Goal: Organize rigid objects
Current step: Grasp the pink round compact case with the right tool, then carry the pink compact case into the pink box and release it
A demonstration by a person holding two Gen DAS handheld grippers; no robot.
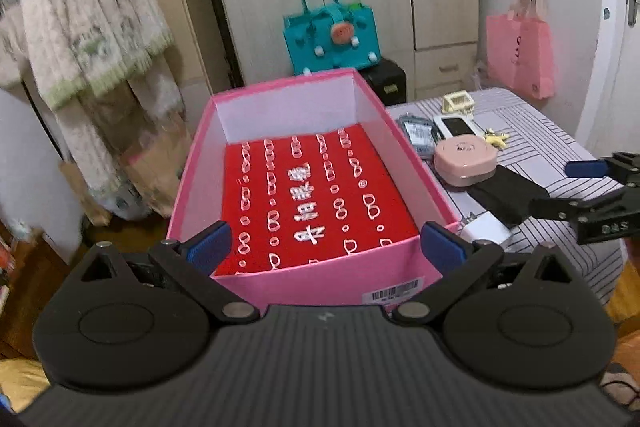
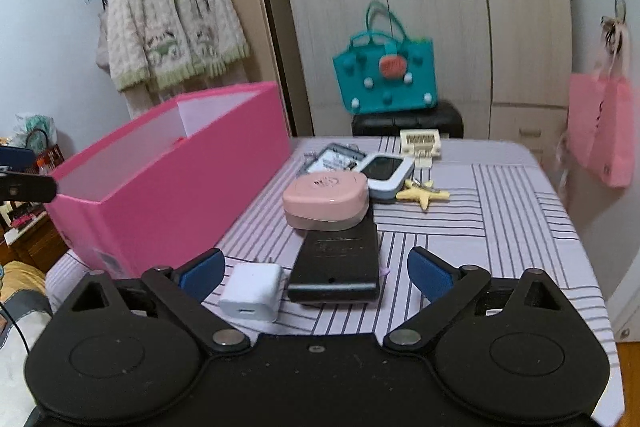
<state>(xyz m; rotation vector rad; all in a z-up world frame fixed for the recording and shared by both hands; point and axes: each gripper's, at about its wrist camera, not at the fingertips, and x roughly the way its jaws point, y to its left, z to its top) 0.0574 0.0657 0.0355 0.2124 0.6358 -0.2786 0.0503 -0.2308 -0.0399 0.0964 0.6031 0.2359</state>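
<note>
A pink open box (image 1: 308, 283) with a red patterned item (image 1: 316, 203) on its floor stands at the table's left; it also shows in the right wrist view (image 2: 172, 187). My left gripper (image 1: 326, 247) is open and empty at the box's near edge. My right gripper (image 2: 316, 273) is open and empty over the table's near edge, with a white charger cube (image 2: 252, 291) and a black flat case (image 2: 338, 263) between its fingers; it shows in the left wrist view (image 1: 576, 187) too. A pink rounded case (image 2: 326, 201) rests on the black case's far end.
Behind lie a white device with a dark screen (image 2: 386, 171), a grey packet (image 2: 334, 159), a yellow star keyring (image 2: 424, 195) and a cream plastic piece (image 2: 420, 143). The striped tablecloth (image 2: 500, 227) is bare at right. A teal bag (image 2: 384, 75) stands on a black stool behind.
</note>
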